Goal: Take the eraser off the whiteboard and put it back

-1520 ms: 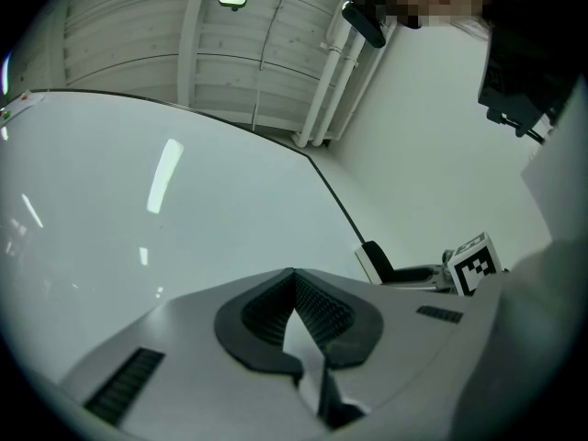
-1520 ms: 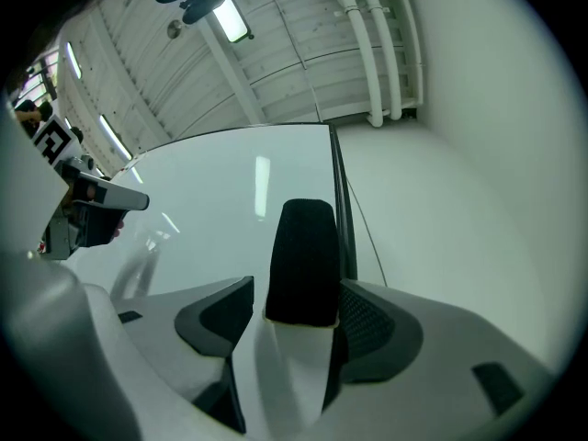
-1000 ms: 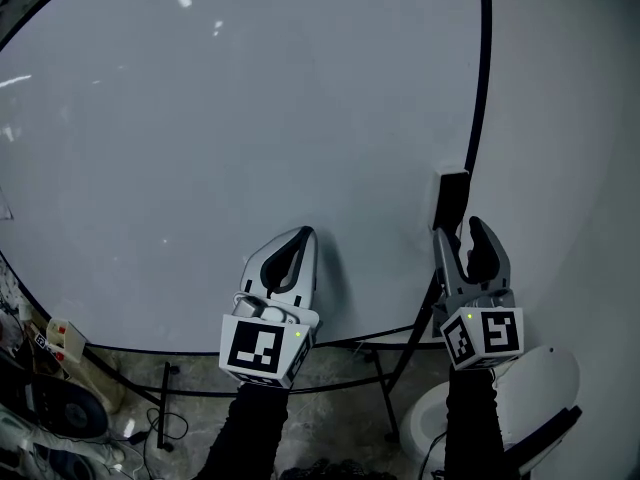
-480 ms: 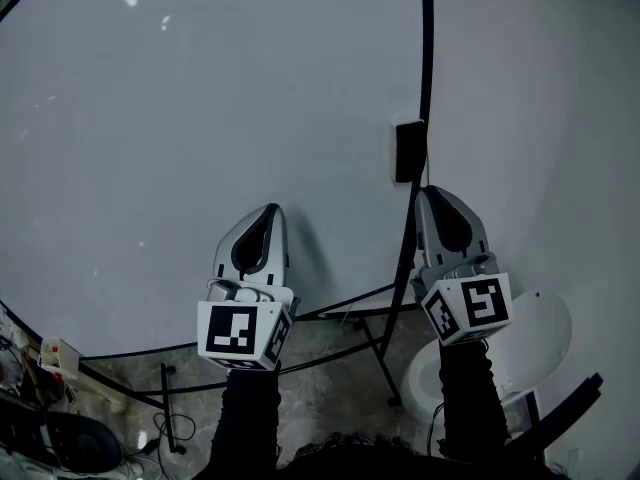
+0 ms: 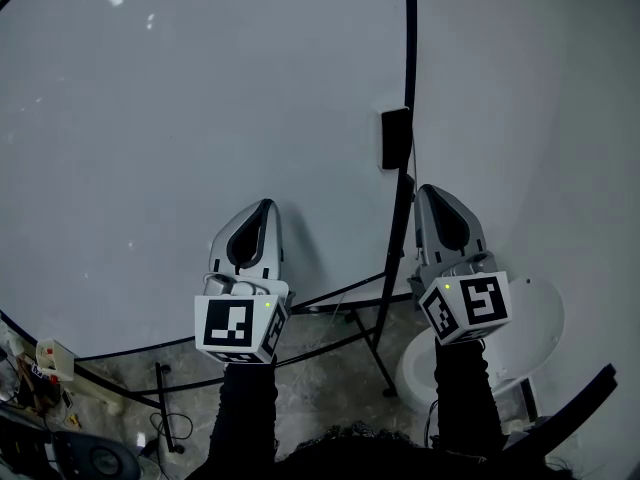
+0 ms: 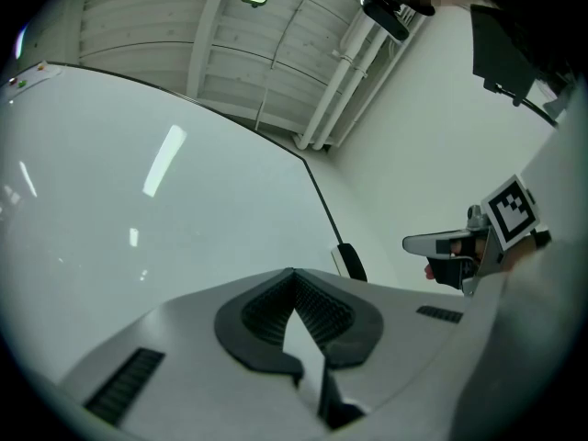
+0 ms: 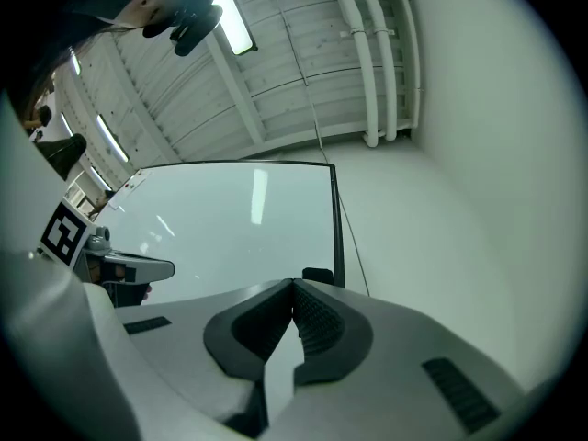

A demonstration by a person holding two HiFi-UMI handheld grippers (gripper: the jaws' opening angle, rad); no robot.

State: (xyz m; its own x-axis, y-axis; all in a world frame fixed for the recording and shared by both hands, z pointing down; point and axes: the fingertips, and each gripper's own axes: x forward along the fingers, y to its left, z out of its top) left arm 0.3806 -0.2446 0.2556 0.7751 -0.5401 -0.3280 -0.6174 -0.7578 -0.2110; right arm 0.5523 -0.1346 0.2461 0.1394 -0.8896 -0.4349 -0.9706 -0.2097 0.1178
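Left of centre, left gripper (image 5: 264,206), jaws together, empty, low before the whiteboard (image 5: 150,118). Further right, black eraser (image 5: 395,138) stuck at the board's right edge, untouched. Below it, right gripper (image 5: 433,192), jaws just closed on nothing. Risk: with jaws together, knocking the eraser off instead of grasping.

A pale wall (image 5: 540,88) fills three o'clock, stained concrete floor (image 5: 320,378) lies at six, and a fluorescent tube (image 7: 234,26) lights the ribbed ceiling (image 7: 303,62) at twelve.

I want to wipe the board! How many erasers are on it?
1. The eraser sticks to the whiteboard at its right edge. More could hide where the board runs out of view.
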